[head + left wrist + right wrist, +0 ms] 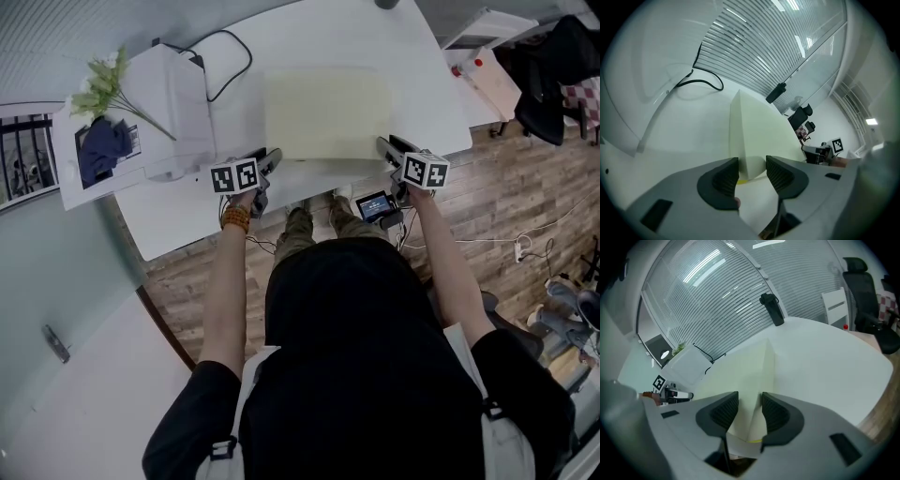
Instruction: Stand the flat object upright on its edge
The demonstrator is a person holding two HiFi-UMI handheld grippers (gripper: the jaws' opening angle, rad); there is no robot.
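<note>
1. Black-clad shoulders and two forearms fill the near part of the head view, and each arm reaches out to one near corner of the pale foam slab [326, 112]
2. That slab lies flat on the white desk [422, 84], a little back from the near rim; its long axis runs left to right, so one long edge faces the person
3. At the near left corner sits the left gripper [752, 169]. Its fingers [723, 180] stand apart with the corner's tip poking in between them, one finger to each side. They lie close against the foam, but no squeeze shows
4. At the near right corner the right gripper [750, 408] does the same with a narrower gap, again parted around the corner and not clamped on it
5. Neither gripper is nearer, since each has its own corner straight ahead of its fingers. I judge the coming move turns on the near long edge rising while the far long edge stays on the desk as a hinge, which needs both to close and lift together, or the slab will twist
6. A white box [173, 103] and black cable [230, 56] lie at the far left, well apart from the slab
</note>
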